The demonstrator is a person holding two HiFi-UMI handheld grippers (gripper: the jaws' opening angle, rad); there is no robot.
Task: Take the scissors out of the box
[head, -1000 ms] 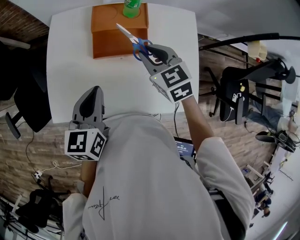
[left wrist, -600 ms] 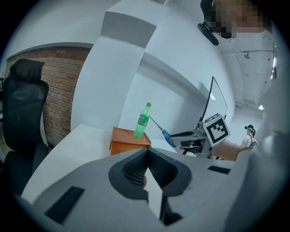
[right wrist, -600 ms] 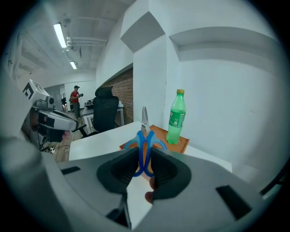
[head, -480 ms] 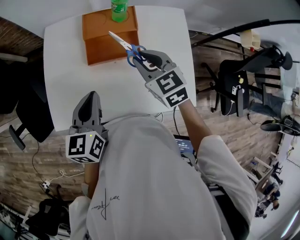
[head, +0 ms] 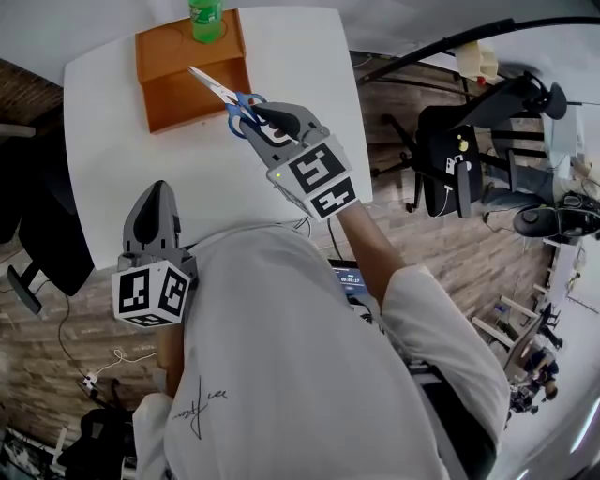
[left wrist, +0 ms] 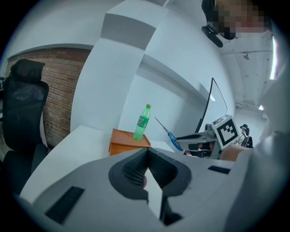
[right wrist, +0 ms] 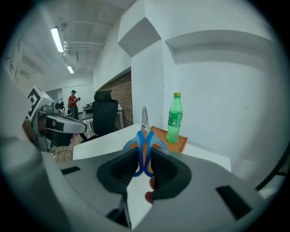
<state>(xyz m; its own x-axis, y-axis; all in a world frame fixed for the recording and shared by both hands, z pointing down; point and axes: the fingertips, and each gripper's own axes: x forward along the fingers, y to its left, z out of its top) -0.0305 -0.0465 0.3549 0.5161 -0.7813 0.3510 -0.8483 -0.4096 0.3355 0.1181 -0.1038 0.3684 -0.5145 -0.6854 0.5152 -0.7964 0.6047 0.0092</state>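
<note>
Scissors, one pair, clamped between jaws of right gripper near one box; one bottle; left gripper, jaws together.

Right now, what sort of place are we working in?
Probably an office or lab workspace: a white table, a black office chair, a brick wall and strip lights on the ceiling.
</note>
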